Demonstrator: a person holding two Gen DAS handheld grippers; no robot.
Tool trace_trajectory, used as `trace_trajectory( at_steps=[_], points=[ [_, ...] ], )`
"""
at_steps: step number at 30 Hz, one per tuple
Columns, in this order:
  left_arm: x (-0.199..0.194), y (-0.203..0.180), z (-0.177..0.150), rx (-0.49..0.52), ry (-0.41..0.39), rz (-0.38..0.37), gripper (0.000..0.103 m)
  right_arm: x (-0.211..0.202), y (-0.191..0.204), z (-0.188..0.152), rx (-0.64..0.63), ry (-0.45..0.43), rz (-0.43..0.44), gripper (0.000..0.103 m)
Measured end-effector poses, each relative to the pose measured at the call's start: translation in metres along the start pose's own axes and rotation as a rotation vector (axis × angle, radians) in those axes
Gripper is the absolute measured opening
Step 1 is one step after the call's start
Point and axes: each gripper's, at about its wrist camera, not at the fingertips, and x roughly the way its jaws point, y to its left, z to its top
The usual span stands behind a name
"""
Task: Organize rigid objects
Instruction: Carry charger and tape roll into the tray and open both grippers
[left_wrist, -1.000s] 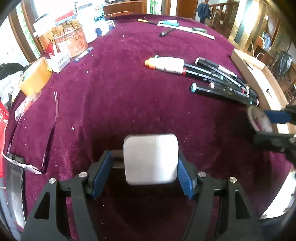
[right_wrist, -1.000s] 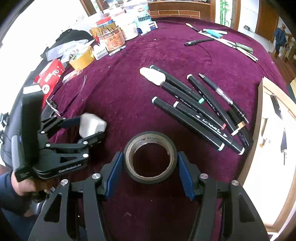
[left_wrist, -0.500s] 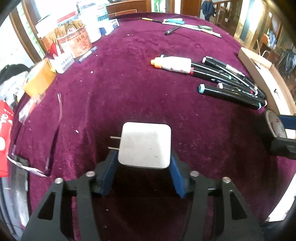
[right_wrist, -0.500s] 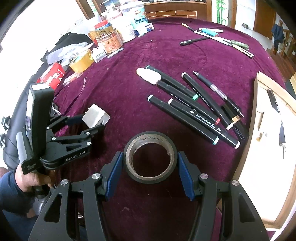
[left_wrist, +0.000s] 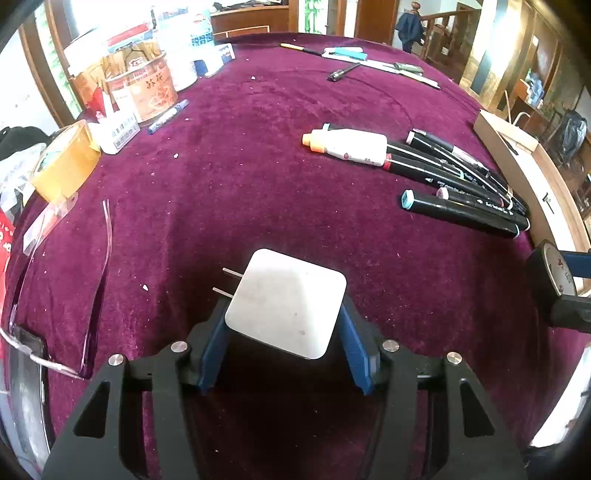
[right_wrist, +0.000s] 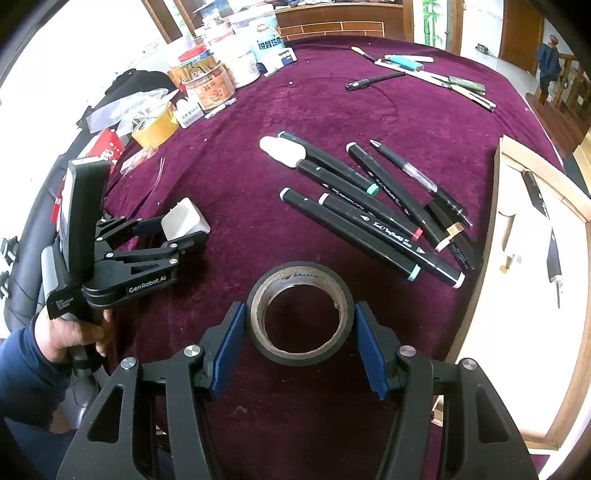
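Pinching a black tape roll (right_wrist: 300, 313) flat between its blue pads, the right gripper (right_wrist: 300, 345) is hovering over the near edge of the purple cloth (right_wrist: 258, 192), fingers pointing away. To its left, the left gripper (right_wrist: 177, 230) is angling in toward the middle, a hand (right_wrist: 75, 332) wrapping its grip, jaws clamping a white charger (left_wrist: 286, 304) with prongs pointing left. Farther off, black markers (right_wrist: 369, 221) and a glue bottle (left_wrist: 349, 147) are lying together at centre right.

On the tablecloth (right_wrist: 258, 184), the markers (right_wrist: 369, 221) lie right of the charger (right_wrist: 183, 221) and beyond the tape roll (right_wrist: 301, 354), the jars (right_wrist: 208, 86) far behind.
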Motion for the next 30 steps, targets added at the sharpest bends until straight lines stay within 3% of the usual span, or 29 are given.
trace_trajectory(
  at_steps=[7,16,22,30],
  points=[
    [-0.020,-0.016,0.005,0.008,-0.041,-0.051,0.055,-0.005,-0.011,0.000,0.028,-0.008,0.000,0.053],
    [-0.050,-0.069,0.030,0.092,-0.085,-0.151,0.055,-0.032,-0.053,-0.007,0.124,-0.060,0.000,0.053],
    [-0.066,-0.129,0.041,0.202,-0.108,-0.220,0.055,-0.060,-0.106,-0.022,0.249,-0.111,-0.044,0.053],
    [-0.071,-0.219,0.046,0.382,-0.107,-0.309,0.055,-0.072,-0.168,-0.050,0.393,-0.103,-0.119,0.053]
  ],
)
